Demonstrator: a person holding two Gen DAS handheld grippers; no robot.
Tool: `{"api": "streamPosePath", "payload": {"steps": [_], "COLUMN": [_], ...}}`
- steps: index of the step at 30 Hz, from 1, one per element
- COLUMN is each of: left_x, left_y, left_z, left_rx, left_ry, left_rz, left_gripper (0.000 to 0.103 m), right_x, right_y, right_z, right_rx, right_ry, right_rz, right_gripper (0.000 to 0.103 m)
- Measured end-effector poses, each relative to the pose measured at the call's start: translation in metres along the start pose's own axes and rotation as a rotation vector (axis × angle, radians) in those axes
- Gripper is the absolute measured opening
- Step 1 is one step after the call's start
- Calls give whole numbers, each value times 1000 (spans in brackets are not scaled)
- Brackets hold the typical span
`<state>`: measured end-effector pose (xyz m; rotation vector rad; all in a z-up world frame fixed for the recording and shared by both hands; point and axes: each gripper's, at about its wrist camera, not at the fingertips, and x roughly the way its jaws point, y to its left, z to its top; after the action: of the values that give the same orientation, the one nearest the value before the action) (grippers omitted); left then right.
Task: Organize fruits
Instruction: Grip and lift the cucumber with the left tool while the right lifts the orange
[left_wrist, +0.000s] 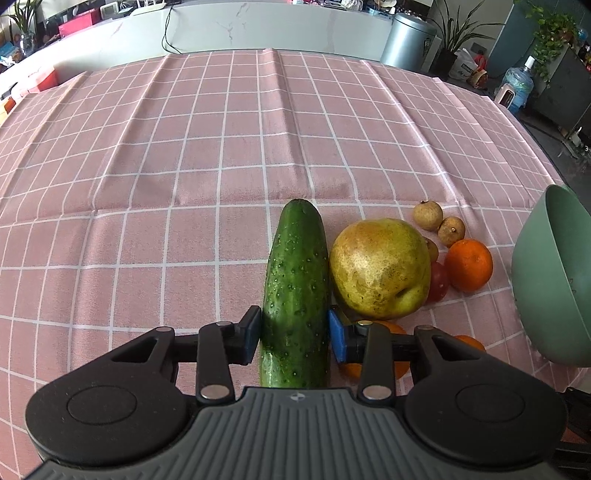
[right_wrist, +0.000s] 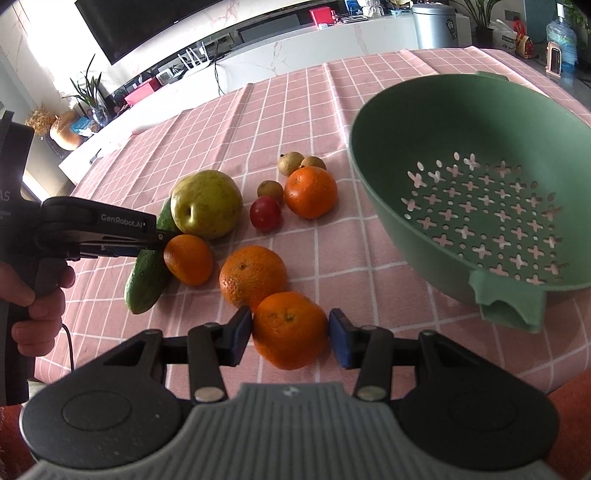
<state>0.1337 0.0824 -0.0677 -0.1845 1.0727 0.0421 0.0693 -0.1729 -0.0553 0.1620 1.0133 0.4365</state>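
Observation:
My left gripper (left_wrist: 294, 334) is shut on a green cucumber (left_wrist: 295, 295) that lies on the pink checked cloth; it shows from the side in the right wrist view (right_wrist: 147, 240), with the cucumber (right_wrist: 146, 280) under it. My right gripper (right_wrist: 290, 334) is shut on an orange (right_wrist: 290, 328) near the table's front edge. A large yellow-green pear (left_wrist: 380, 267) (right_wrist: 207, 203) lies right of the cucumber. Other oranges (right_wrist: 253, 277) (right_wrist: 188, 258) (right_wrist: 311, 192), a small red fruit (right_wrist: 265, 212) and small brown fruits (right_wrist: 291, 162) lie around. A green colander (right_wrist: 480, 184) stands empty at the right.
The pink checked tablecloth (left_wrist: 184, 166) covers the table, with creases across it. The colander's edge shows at the right of the left wrist view (left_wrist: 554, 277). A white counter, a metal bin (left_wrist: 408, 40) and plants stand beyond the table's far edge.

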Motion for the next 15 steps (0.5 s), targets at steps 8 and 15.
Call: {"api": "streamPosePath", "payload": {"steps": [8,15], "left_x": [-6,-30], "left_y": [2,6], "left_z": [-5,-20], "left_rx": [-18,-53], "left_ry": [-14,-61], "left_rz": [10,3], "left_gripper": [42,42], "right_x": [-2,-14], "right_y": [3,8], "right_z": [-1,-5], "right_rx": [-21,-57], "right_ry": [-13,-60], "right_rz": [-6,-8], "right_gripper": [41,40]}}
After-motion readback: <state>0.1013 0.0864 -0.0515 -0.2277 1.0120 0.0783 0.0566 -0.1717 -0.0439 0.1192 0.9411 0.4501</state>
